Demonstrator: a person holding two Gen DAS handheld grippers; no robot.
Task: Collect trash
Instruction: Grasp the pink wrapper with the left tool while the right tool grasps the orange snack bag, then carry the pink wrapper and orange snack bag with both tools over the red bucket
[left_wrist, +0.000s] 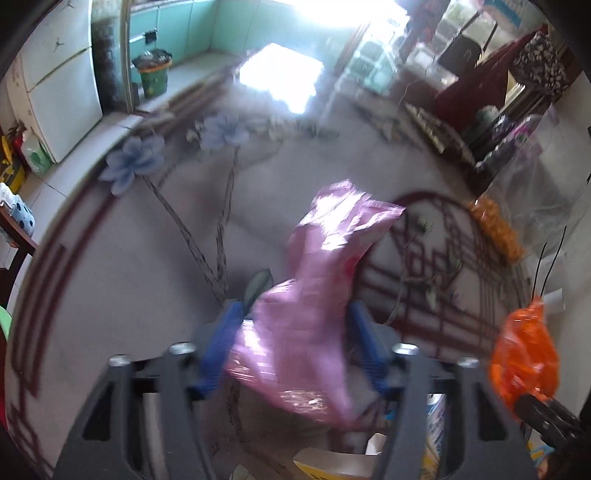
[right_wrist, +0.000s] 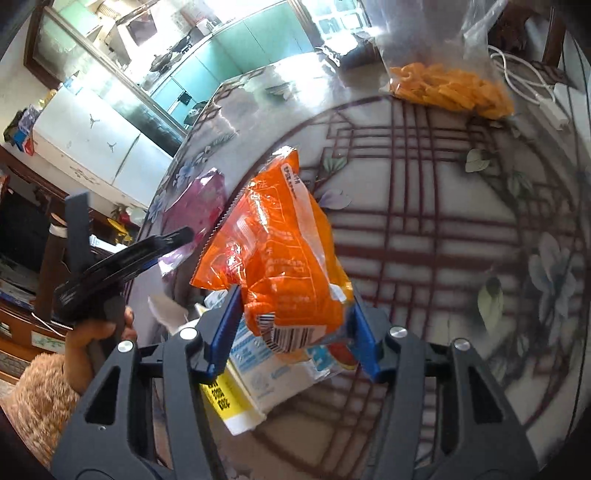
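Note:
A pink plastic wrapper (left_wrist: 317, 266) stands up between the blue pads (left_wrist: 219, 343) of my left gripper (left_wrist: 295, 332), which is shut on it above the patterned round table (left_wrist: 129, 295). My right gripper (right_wrist: 293, 328) is shut on a crinkled orange snack bag (right_wrist: 280, 251), its pads (right_wrist: 225, 328) pressing both sides. In the right wrist view the left gripper (right_wrist: 177, 236) shows at the left with the pink wrapper (right_wrist: 199, 203). The orange bag (left_wrist: 524, 354) also hangs at the right edge of the left wrist view. Under both grippers lie a white carton with a yellow label (right_wrist: 243, 391) and other packaging (left_wrist: 369, 458).
A clear bag of orange snacks (right_wrist: 450, 88) and a white cable (right_wrist: 535, 92) lie at the far side of the table (right_wrist: 461, 266). A person's hand (right_wrist: 96, 328) with a fuzzy sleeve holds the left gripper. A white fridge (left_wrist: 62, 85) and a green bin (left_wrist: 153, 74) stand beyond the table.

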